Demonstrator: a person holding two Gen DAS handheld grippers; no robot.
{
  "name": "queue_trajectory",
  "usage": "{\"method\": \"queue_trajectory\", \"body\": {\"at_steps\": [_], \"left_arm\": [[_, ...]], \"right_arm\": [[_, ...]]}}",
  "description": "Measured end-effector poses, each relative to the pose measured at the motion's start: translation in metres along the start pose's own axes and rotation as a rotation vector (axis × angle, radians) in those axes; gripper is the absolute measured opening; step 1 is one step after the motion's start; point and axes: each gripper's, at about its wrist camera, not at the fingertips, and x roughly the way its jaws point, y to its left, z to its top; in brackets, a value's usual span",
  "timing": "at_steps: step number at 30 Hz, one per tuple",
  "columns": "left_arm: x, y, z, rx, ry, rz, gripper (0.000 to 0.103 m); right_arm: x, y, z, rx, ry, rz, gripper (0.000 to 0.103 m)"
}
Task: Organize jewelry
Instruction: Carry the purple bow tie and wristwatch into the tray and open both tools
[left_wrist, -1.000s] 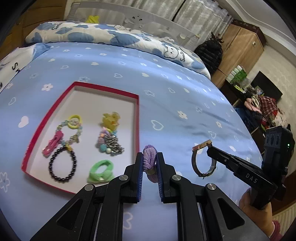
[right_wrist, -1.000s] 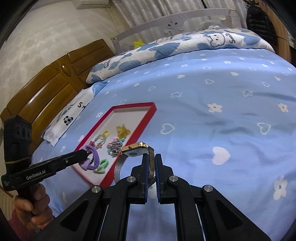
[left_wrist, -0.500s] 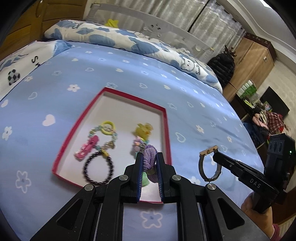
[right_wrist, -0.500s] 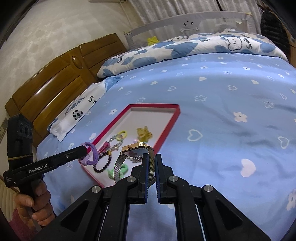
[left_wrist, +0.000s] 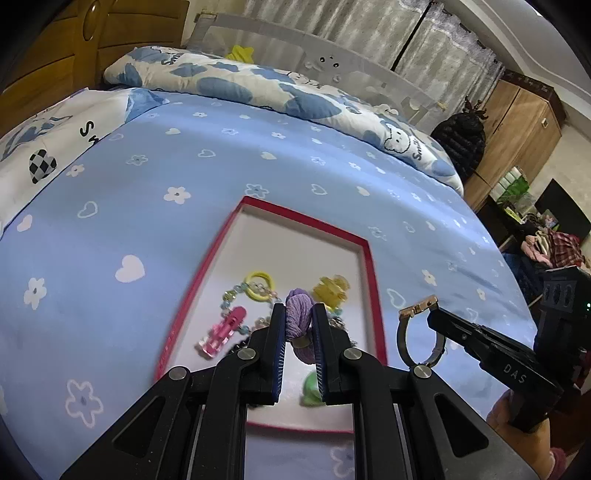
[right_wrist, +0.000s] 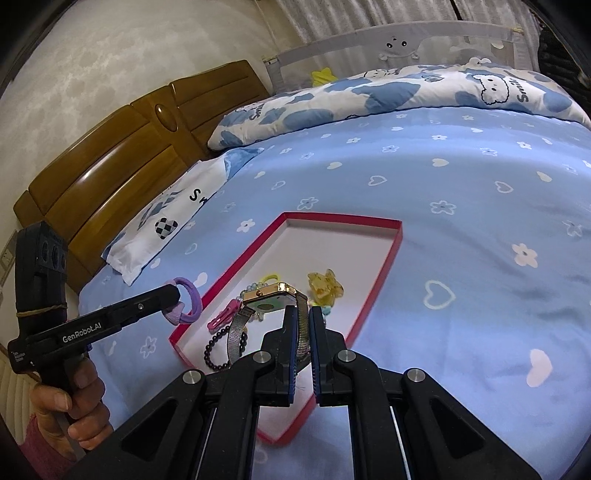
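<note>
A red-rimmed tray (left_wrist: 372, 273) with a white floor lies on the blue bedspread; it also shows in the right wrist view (right_wrist: 392, 254). In it lie a yellow ring chain (left_wrist: 258, 286), a pink clip (left_wrist: 221, 331), a yellow clip (left_wrist: 330, 288), a black bead bracelet (right_wrist: 216, 349) and a green hair tie (left_wrist: 311, 389). My left gripper (left_wrist: 299, 314) is shut on a purple hair tie (left_wrist: 297, 314) above the tray's near part. My right gripper (right_wrist: 303, 325) is shut on the mesh band of a gold watch (right_wrist: 275, 300), held above the tray's near right edge.
The blue bedspread (left_wrist: 166, 177) with white hearts and flowers spreads all around. A folded cloud-print quilt (left_wrist: 258, 88) and a bed rail lie at the far side. A wooden headboard (right_wrist: 122, 155) and pillow (right_wrist: 177, 206) are to the left. Wardrobe and clutter stand right.
Both grippers have moved left toward the tray with their loads. The purple hair tie was off the tray's right side; now it hangs over the tray. The watch came over the tray's edge.
</note>
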Motion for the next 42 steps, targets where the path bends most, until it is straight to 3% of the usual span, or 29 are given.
{"method": "queue_trajectory", "body": {"at_steps": [13,25,42], "left_arm": [[0.064,0.023,0.028,-0.031,0.060,0.046,0.012],[0.107,0.028,0.031,-0.043,0.122,0.069,0.013],[0.125,0.035,0.022,-0.073,0.163,0.099,0.020]], "right_arm": [[0.054,-0.006,0.007,0.013,0.075,-0.020,0.006],[0.088,-0.013,0.003,0.008,0.146,-0.050,0.006],[0.103,-0.019,0.000,0.017,0.190,-0.044,0.006]]}}
